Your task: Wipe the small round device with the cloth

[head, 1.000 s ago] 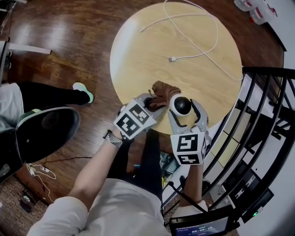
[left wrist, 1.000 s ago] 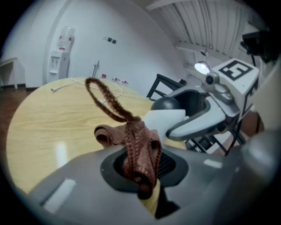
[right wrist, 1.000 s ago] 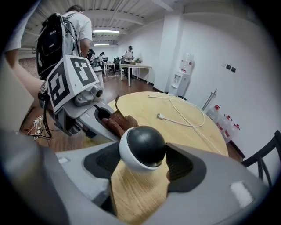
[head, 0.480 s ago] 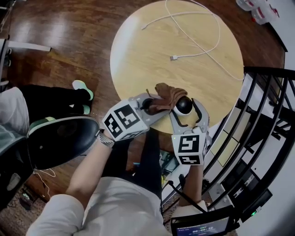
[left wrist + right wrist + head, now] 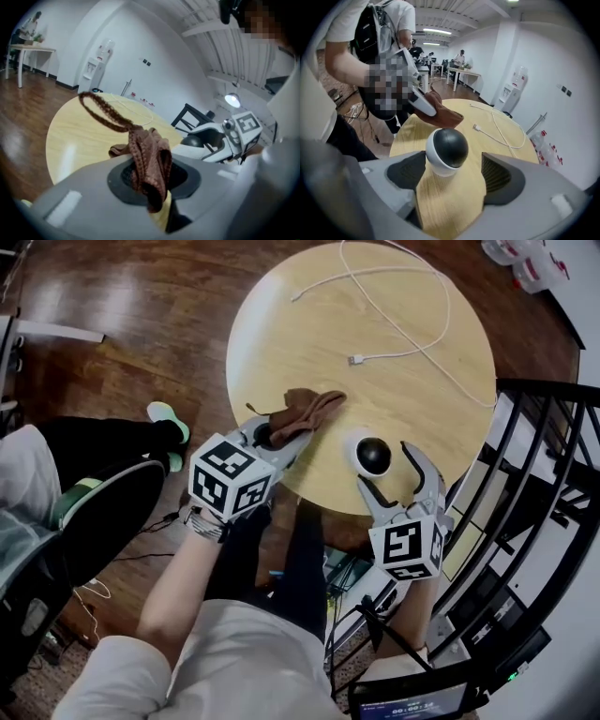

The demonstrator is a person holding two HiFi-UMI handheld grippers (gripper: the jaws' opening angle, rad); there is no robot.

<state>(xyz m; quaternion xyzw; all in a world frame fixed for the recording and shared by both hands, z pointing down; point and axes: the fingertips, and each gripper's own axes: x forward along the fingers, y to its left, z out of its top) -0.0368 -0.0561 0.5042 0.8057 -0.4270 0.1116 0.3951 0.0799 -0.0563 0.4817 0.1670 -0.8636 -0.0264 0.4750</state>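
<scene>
The small round device (image 5: 372,455), a white ball with a black face, stands on the round wooden table (image 5: 309,324) near its front edge. My right gripper (image 5: 389,471) is open. Its jaws have just been opening, and the device (image 5: 446,151) sits between their tips with a gap beside it. My left gripper (image 5: 270,434) is shut on the brown cloth (image 5: 302,411), which is bunched between its pads (image 5: 147,159). The cloth trails onto the table to the left of the device, apart from it.
A white cable (image 5: 394,324) loops over the far half of the table. A black metal railing (image 5: 525,446) stands close on the right. A black chair (image 5: 103,512) and a person's shoe (image 5: 169,427) are on the wooden floor at the left.
The left gripper has carried the cloth off the device and to the left. The right gripper has drawn back toward the table edge with wider jaws, and the device stands free.
</scene>
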